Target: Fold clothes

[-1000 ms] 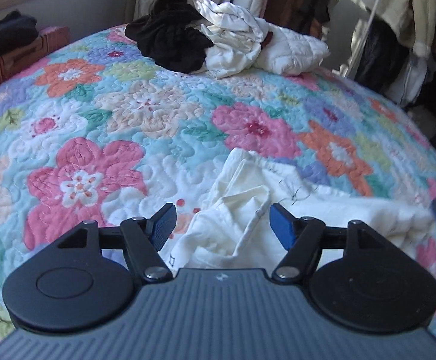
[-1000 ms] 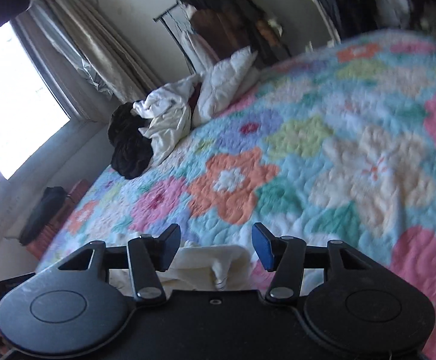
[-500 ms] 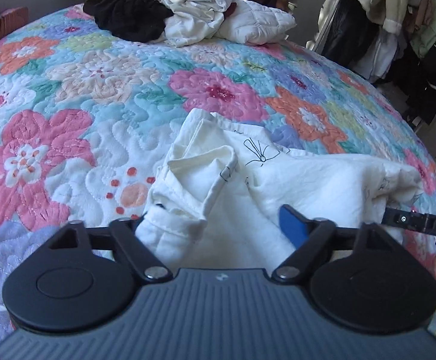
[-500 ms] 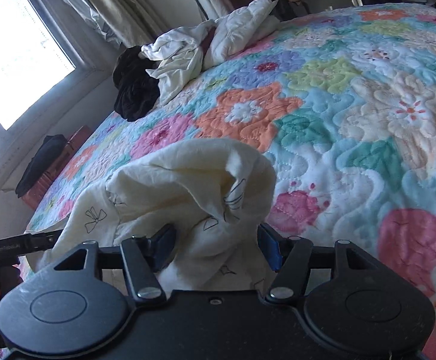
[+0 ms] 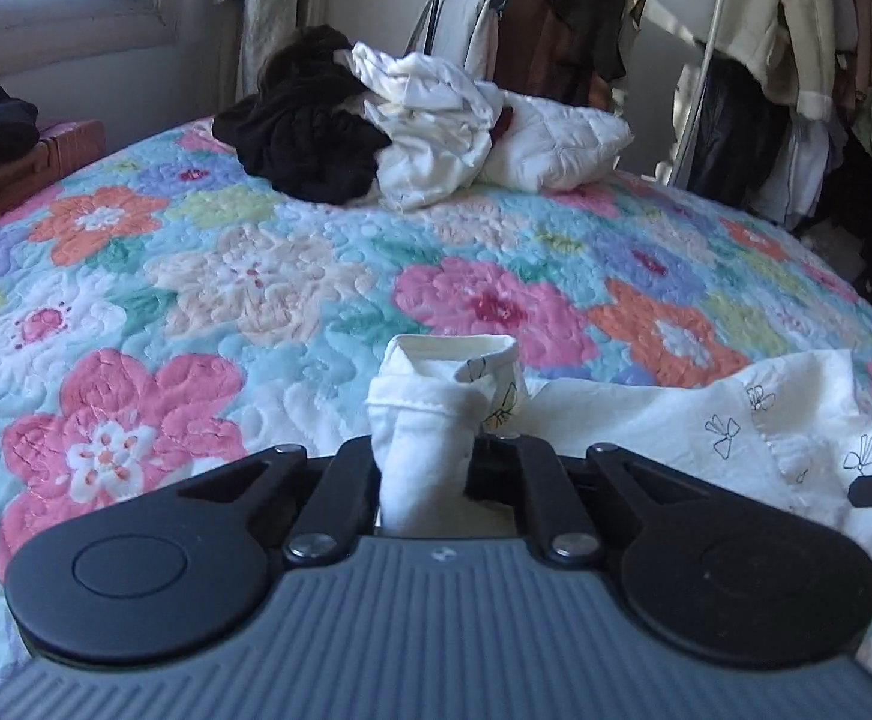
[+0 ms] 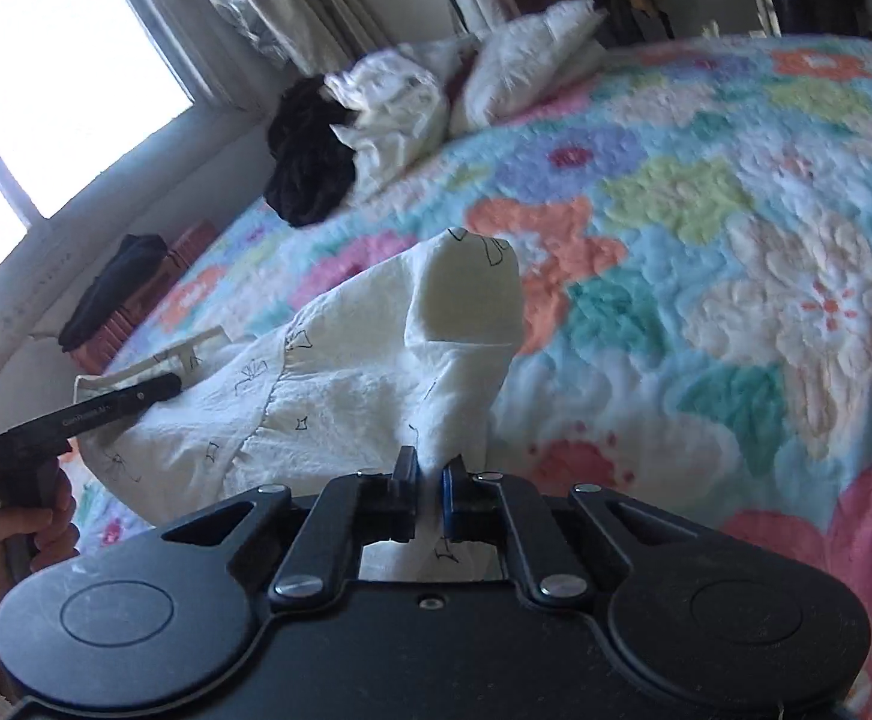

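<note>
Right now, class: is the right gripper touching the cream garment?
Touching. The right wrist view shows the right gripper pinching a bunch of the cream garment between its closed jaws.

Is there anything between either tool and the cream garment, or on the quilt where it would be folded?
Nothing visible. Both the left tool and right tool already pinch the cream garment; the floral quilt just beyond is bare, the clothes pile far back.

left gripper [image 5: 423,468]: just closed, pinching cloth | right gripper [image 6: 429,492]: just closed, pinching cloth

Cream garment [image 5: 429,450] hides the left hand-held gripper [image 5: 426,468] fingertips; far clothes pile [image 6: 363,132] is blurred.
</note>
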### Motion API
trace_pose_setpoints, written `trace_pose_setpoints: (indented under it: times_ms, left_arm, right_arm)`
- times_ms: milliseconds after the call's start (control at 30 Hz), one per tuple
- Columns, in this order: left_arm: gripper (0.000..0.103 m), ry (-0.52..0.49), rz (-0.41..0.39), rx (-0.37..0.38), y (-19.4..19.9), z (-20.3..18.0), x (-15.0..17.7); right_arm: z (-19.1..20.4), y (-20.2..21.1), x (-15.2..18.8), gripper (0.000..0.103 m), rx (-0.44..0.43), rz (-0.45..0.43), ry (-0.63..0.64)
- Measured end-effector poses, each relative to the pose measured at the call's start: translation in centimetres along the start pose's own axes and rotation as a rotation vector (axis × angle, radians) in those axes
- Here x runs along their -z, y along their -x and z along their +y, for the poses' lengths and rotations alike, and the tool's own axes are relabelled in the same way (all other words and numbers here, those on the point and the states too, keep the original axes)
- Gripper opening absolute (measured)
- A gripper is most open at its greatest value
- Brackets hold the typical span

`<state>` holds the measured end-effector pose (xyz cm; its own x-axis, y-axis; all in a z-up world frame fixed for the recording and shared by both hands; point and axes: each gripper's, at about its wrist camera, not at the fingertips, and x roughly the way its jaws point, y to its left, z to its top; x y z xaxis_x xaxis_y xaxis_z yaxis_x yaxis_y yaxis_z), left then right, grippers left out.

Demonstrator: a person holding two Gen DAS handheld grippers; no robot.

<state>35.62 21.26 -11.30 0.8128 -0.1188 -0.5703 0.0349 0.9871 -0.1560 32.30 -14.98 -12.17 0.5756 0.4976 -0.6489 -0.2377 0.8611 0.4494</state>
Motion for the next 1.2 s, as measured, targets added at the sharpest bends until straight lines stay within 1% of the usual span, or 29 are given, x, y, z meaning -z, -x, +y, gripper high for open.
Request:
trace_pose_setpoints:
  times_ms: [33,67,100,133,167,200,233,267,300,367,433,500,567,633,700,733,800,833,867,933,967,1000,1033,1100,1133,1200]
  left_arm:
    - [0.010,-0.007,0.010,-0.004,-0.5,-0.2,0.3]
    - [0.013,-0.007,0.022,-0.020,-0.8,-0.3,0.5]
    - [0.016,0.008,0.025,-0.024,-0.8,-0.1,0.5]
    - [0.017,0.035,0.016,-0.011,-0.2,0.2,0.3]
    - [0.017,0.066,0.005,0.004,0.5,0.7,0.0]
    - [0.018,0.094,-0.010,0.018,1.5,1.0,-0.3]
    - [0.018,0.102,-0.022,0.027,2.6,1.1,-0.6]
    - [0.018,0.105,-0.033,0.034,3.8,1.1,-0.8]
    - [0.018,0.088,-0.037,0.033,4.8,0.9,-0.9]
    - [0.018,0.023,-0.049,0.023,7.1,-0.3,-0.9]
    - [0.018,0.007,-0.059,0.016,8.4,-1.3,-0.9]
    - [0.018,0.030,-0.097,0.029,9.5,-1.9,-0.8]
    - [0.018,0.031,-0.154,0.013,10.8,-2.6,-0.8]
    - [0.018,0.009,-0.209,0.000,11.8,-3.1,-0.6]
    - [0.019,0.003,-0.223,-0.003,12.1,-3.3,-0.5]
    - [0.019,0.008,-0.207,0.008,11.9,-3.2,-0.5]
    - [0.019,0.021,-0.130,0.041,11.0,-3.1,-0.3]
    - [0.022,0.005,-0.060,0.043,10.5,-3.3,-0.1]
    - [0.022,-0.015,0.017,0.041,9.8,-3.7,0.2]
    - [0.023,-0.044,0.098,0.033,9.4,-4.2,1.4]
    - [0.025,-0.054,0.115,0.043,9.4,-4.4,2.0]
    - [0.029,-0.070,0.140,0.053,9.2,-4.5,2.5]
    - [0.031,-0.094,0.165,0.043,8.6,-4.8,3.1]
    - [0.031,-0.112,0.172,-0.002,7.4,-4.7,3.4]
    - [0.031,-0.090,0.182,-0.018,6.5,-4.2,3.5]
    - [0.031,0.005,0.192,-0.004,5.2,-2.8,3.2]
  right_arm:
    - [-0.5,-0.3,0.3,0.007,0.016,0.015,-0.024]
    - [-0.5,-0.3,0.5,0.007,0.029,0.014,-0.026]
    - [-0.4,-0.3,0.7,0.008,0.042,0.008,-0.022]
    - [0.1,-0.2,0.7,0.008,0.061,0.000,0.002]
    - [0.8,-0.1,0.8,0.010,0.087,-0.019,0.038]
    - [1.5,0.2,0.9,0.016,0.109,-0.048,0.067]
    - [2.2,0.6,1.0,0.019,0.129,-0.079,0.094]
    - [2.8,0.9,1.1,0.020,0.149,-0.109,0.122]
    - [3.5,1.2,1.3,0.022,0.155,-0.137,0.148]
    - [5.0,1.7,1.9,0.022,0.168,-0.185,0.212]
    - [6.6,2.0,2.6,0.023,0.198,-0.226,0.297]
    - [7.8,2.6,2.6,0.026,0.230,-0.258,0.369]
    - [7.8,2.7,2.3,0.026,0.225,-0.257,0.366]
    - [7.7,2.9,2.2,0.026,0.219,-0.260,0.348]
    - [7.9,3.2,2.4,0.027,0.188,-0.253,0.346]
    - [7.9,3.1,2.5,0.027,0.161,-0.243,0.350]
    - [8.1,2.7,2.7,0.028,0.112,-0.217,0.362]
    - [8.3,2.3,2.9,0.029,0.088,-0.197,0.377]
    - [8.7,1.7,3.5,0.030,0.066,-0.173,0.398]
    - [9.7,0.2,4.7,0.030,0.022,-0.117,0.439]
    - [9.9,-0.5,5.1,0.030,0.007,-0.095,0.445]
    - [10.0,-1.3,5.3,0.030,-0.006,-0.079,0.442]
    - [10.1,-2.0,5.4,0.030,-0.016,-0.074,0.439]
    - [10.5,-3.3,5.4,0.030,-0.024,-0.076,0.433]
    - [10.7,-3.4,5.3,0.030,-0.028,-0.087,0.432]
    - [11.3,-3.0,5.2,0.030,-0.044,-0.121,0.430]
